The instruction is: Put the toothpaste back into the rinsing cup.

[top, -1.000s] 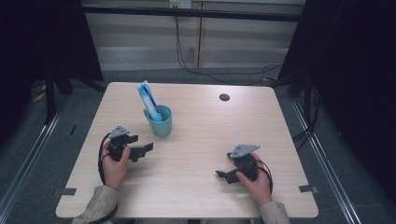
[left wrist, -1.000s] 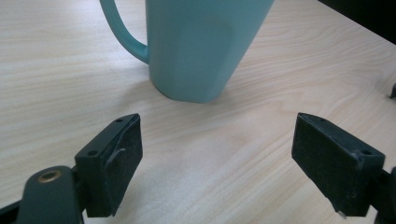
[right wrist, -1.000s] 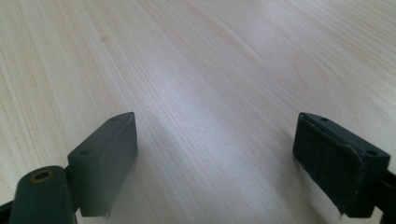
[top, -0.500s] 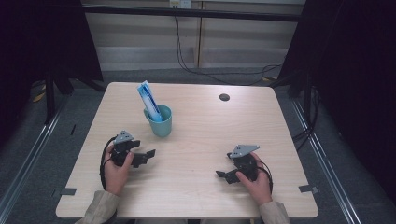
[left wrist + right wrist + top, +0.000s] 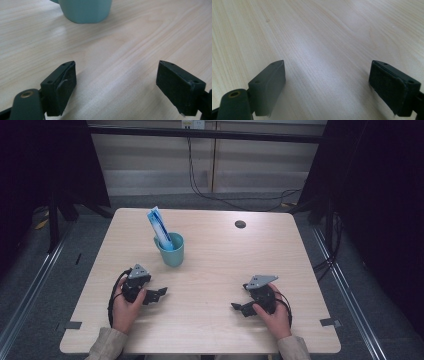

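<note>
1. Left gripper (image 5: pixel 159 293) rests low on the table (image 5: pixel 300 250), jaws spread wide, nothing between them. Right gripper (image 5: pixel 235 307) likewise: jaws apart, empty, on bare wood.
2. Teal cup (image 5: pixel 173 254) stands upright left of the table's middle, just beyond the left gripper; the left gripper view shows its base (image 5: pixel 86 11) straight ahead. A blue-and-white packet (image 5: pixel 159 227) leans out of it, up and to the left.
3. Risk: the packet makes the cup top-heavy on one side. A jaw pushing the cup wall rather than straddling it would likely tip or slide it.
4. Risk: pinching the packet high up could drag the cup over.
5. Room: wide open wood right of the cup and between the grippers. A small dark disc (image 5: pixel 240 224) lies near the far edge, well apart. Both grippers sit close to the near edge.
</note>
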Available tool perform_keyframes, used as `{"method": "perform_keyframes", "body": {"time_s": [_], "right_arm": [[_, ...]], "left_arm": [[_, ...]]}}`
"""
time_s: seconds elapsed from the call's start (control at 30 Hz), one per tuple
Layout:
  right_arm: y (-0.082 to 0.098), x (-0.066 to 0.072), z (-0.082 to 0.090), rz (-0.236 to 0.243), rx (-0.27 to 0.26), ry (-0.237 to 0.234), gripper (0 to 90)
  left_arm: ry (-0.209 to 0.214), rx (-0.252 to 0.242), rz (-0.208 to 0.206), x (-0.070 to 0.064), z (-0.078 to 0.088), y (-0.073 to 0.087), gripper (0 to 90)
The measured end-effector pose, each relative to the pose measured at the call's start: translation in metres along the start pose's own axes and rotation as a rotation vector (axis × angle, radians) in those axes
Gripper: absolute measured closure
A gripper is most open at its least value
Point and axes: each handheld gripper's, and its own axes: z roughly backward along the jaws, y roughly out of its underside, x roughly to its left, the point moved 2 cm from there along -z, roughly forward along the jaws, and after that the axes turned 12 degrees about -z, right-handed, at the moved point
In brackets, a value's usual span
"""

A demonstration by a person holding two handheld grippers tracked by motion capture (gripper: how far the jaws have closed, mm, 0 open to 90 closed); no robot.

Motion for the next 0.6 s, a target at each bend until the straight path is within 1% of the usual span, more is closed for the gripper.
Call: {"method": "perform_keyframes", "body": {"time_s": [0.03,0.13,0.27,0.33,0.6], "right_arm": [[0.0000,0.0000,0.0000,0.000,0.000,0.000,13.5],[0.0000,0.0000,0.0000,0.000,0.000,0.000,13.5],[0.0000,0.0000,0.0000,0.000,0.000,0.000,13.5],[0.0000,0.0000,0.0000,0.000,0.000,0.000,13.5],[0.0001,0.0003,0.0002,-0.001,0.000,0.001,13.7]], "left_arm": [[-0.001,0.013,-0.007,-0.0013,-0.0008,-0.0001,16.8],[-0.009,0.027,-0.031,-0.0038,-0.0018,-0.0007,16.2],[-0.020,0.040,-0.048,-0.0061,-0.0029,-0.0013,15.1],[-0.027,0.044,-0.064,-0.0063,-0.0031,-0.0015,14.8],[-0.024,0.043,-0.064,-0.0066,-0.0030,-0.0013,14.8]]}}
